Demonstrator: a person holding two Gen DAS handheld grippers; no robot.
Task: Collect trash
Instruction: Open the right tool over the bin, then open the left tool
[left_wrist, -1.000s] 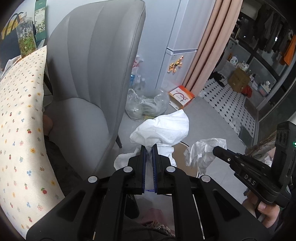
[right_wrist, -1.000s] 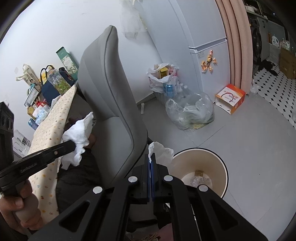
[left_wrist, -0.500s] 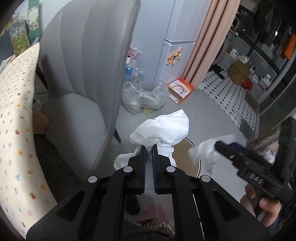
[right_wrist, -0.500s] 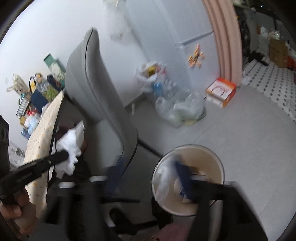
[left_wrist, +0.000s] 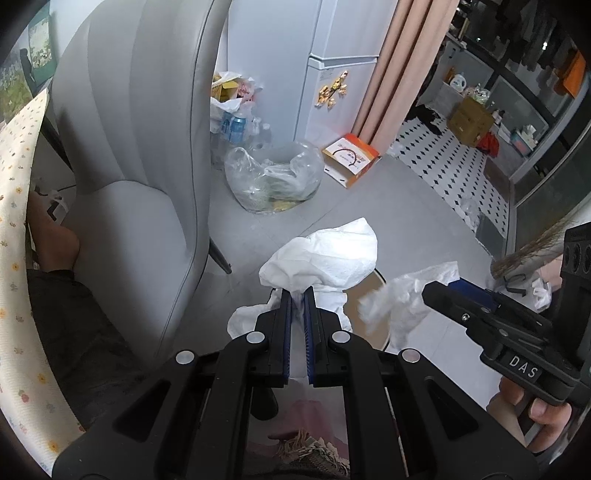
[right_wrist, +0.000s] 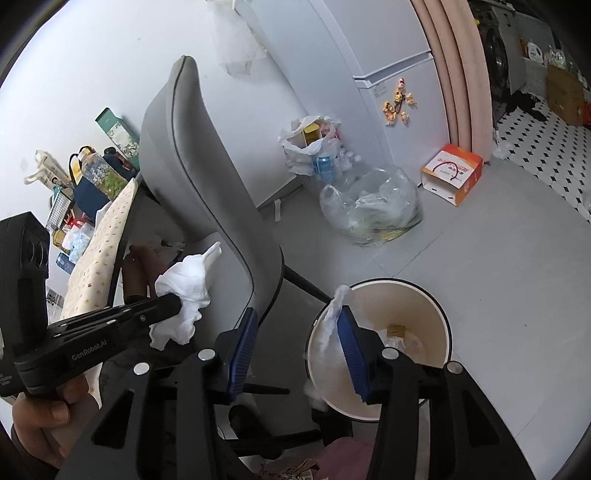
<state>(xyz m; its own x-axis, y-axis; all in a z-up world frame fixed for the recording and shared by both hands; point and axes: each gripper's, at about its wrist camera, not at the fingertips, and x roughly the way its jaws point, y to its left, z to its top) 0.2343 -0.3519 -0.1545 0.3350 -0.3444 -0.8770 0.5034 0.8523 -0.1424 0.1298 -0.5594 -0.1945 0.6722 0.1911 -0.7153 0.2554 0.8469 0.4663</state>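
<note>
My left gripper (left_wrist: 297, 291) is shut on a crumpled white tissue wad (left_wrist: 325, 258), held beside the grey chair; the same left gripper (right_wrist: 177, 304) and its wad (right_wrist: 184, 284) show in the right wrist view. My right gripper (right_wrist: 297, 312) stands apart over the near rim of a cream trash bin (right_wrist: 439, 314), its jaws closing. A second tissue (right_wrist: 332, 314) clings to the right finger pad only and hangs over the bin's rim, not pinched. In the left wrist view this second tissue (left_wrist: 402, 295) dangles at the right gripper (left_wrist: 439, 291), above the bin (left_wrist: 364, 328).
A grey chair (right_wrist: 207, 192) stands just left of the bin. Behind lie a clear plastic bag (right_wrist: 373, 206), an orange box (right_wrist: 454, 173), a white bag of cans (right_wrist: 314, 147) and a fridge (right_wrist: 388, 55). A floral cushion (left_wrist: 14, 258) is at the far left.
The right gripper, shut on the second tissue a second ago, has spread, and the tissue now hangs loose at one pad. Both grippers have sunk toward the bin. The left still pinches its wad.
</note>
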